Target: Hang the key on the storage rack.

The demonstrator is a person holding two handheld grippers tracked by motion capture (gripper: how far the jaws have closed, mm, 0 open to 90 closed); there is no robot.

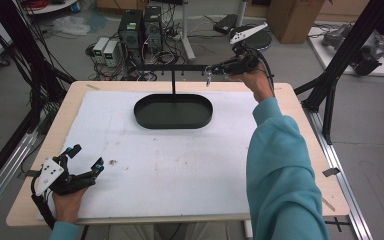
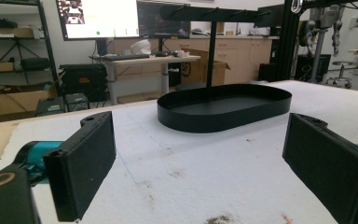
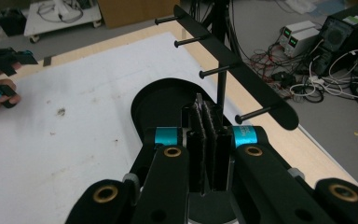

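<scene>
White padded sheet, lightly stained, spread over a pale wooden tabletop. At the near left corner, left gripper resting low on the sheet in the person's hand, jaws released and spread wide, nothing between the flat black pads.

Mid-table, beyond it: shallow black oval metal tray, empty, serving as the base of a thin black upright post. Atop the post, a flat black crossbar carrying a row of short headed pegs.

Farthest, at the crossbar's right end: right gripper, raised on a teal-sleeved arm, jaws clenched pad to pad. Small silvery metal loop dangling at the tip, apparently pinched there, level with the bar and just beside its end peg; grip itself hidden in the right gripper view, so the hold judged rather than confirmed.

Probable step: hanging the loop on a peg. For a clean result: keep the loop's opening square to the peg axis, pass it fully over the peg head before lowering, let go only once the weight sits on the shank, and avoid nudging the light stand sideways.
</scene>
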